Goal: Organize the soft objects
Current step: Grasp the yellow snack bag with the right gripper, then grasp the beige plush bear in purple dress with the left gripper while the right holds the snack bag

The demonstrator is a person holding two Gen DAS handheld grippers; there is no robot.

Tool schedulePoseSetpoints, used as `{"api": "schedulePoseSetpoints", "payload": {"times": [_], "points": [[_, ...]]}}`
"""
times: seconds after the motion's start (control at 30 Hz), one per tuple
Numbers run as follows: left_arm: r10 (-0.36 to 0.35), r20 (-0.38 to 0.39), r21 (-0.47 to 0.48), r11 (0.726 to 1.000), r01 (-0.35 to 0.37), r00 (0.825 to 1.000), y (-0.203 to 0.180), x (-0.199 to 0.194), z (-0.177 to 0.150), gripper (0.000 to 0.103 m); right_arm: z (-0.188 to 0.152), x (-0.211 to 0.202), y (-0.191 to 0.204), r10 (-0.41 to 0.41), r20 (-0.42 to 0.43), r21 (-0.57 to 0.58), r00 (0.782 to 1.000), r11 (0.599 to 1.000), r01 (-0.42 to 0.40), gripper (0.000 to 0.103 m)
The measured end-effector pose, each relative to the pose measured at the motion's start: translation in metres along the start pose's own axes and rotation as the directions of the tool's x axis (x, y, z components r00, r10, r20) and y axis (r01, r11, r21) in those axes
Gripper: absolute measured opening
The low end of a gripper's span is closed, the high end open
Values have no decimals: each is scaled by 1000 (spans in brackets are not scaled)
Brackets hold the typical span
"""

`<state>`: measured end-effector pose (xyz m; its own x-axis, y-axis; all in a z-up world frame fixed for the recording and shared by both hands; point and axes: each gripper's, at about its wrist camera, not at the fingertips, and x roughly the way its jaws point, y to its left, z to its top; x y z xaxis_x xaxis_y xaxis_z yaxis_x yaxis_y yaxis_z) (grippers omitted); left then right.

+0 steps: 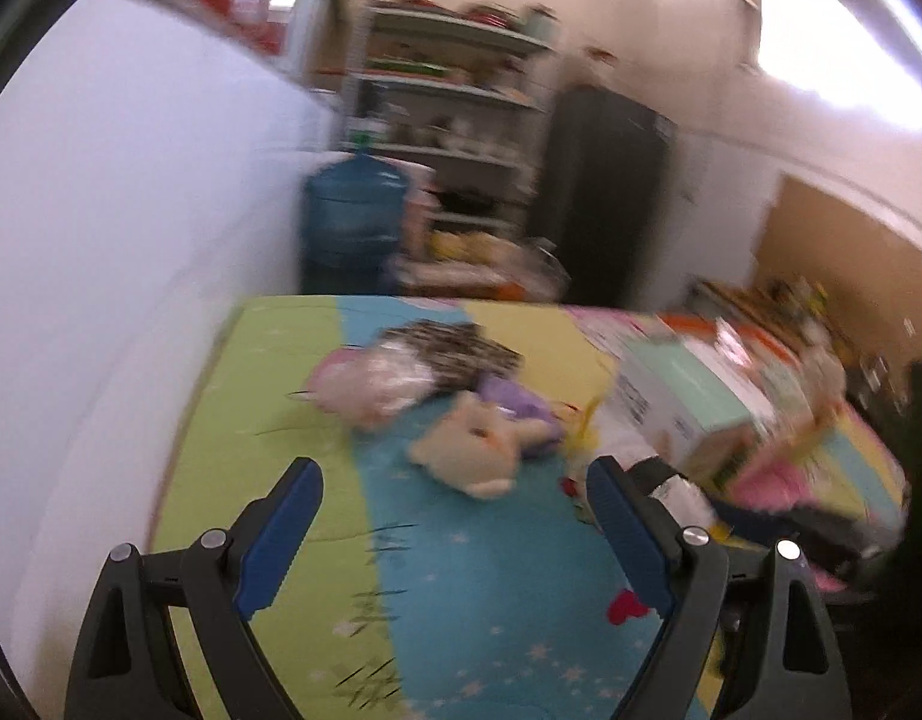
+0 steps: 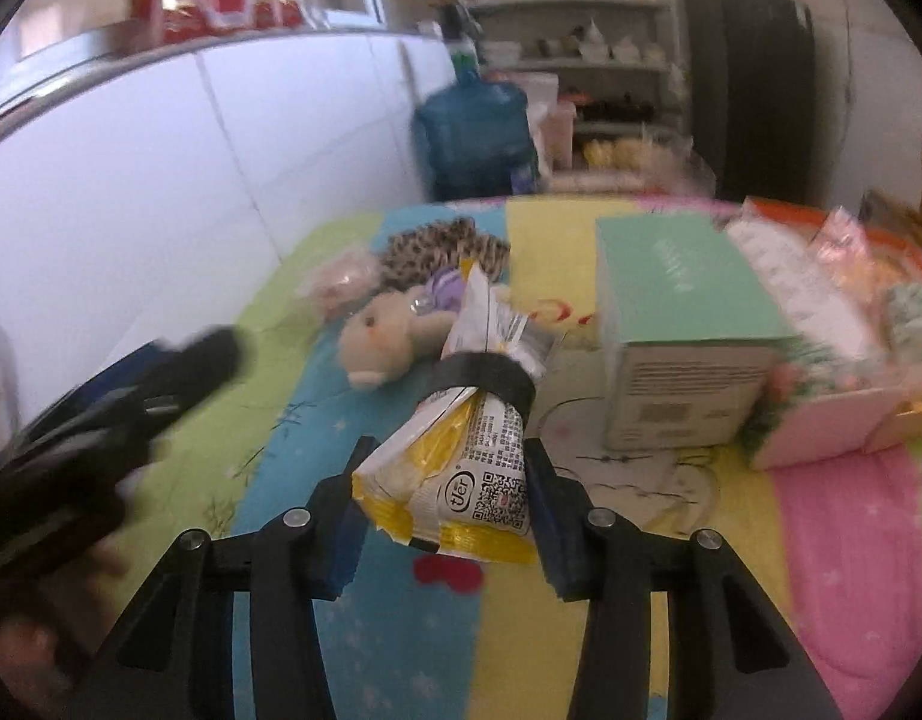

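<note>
Clamped between the blue pads of the right gripper is a yellow and white snack bag, cinched at its middle by a black band; the pads press its lower sides and it is lifted off the mat, its upper end sticking forward above the toys. Beneath everything lies the striped play mat, the largest thing in view, in bands of green, blue, yellow and pink. On its right side sits a mint-topped cardboard box, and beyond that a jumble of packets and pink items too blurred to name. Toward the far left of the mat a small heap remains: a striped brown cushion-like piece, a plastic-wrapped pink toy, a purple plush and a beige plush bear, all touching or overlapping one another. The left gripper hovers over the blue band with its jaws spread wide and nothing between them, near the bear but not touching it. Judging from this, sorting looks early: 1 item is in hand, at least 4 soft things lie ungrouped, and no clear destination for them can be told.
</note>
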<state>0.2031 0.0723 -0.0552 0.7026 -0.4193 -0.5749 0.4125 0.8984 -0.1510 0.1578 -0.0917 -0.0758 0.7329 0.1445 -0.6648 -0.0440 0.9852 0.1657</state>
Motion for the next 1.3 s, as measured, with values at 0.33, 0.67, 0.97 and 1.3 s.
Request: {"api": "schedulePoseSetpoints", "payload": {"times": [0.33, 0.67, 0.97, 1.3], "points": [[0, -166, 84, 996, 14, 986, -8, 66, 14, 90, -9, -27, -12, 59, 23, -48, 998, 997, -58, 18], [-4, -282, 149, 988, 48, 959, -14, 103, 8, 86, -18, -12, -42, 181, -124, 1, 976, 983, -182, 71], [-7, -264, 76, 997, 28, 964, 1, 100, 10, 45, -11, 3, -34, 210, -242, -239, 947, 933, -268, 73], [18, -151, 92, 996, -5, 988, -17, 70, 9, 42, -29, 4, -20, 212, -272, -356, 939, 884, -303, 38]]}}
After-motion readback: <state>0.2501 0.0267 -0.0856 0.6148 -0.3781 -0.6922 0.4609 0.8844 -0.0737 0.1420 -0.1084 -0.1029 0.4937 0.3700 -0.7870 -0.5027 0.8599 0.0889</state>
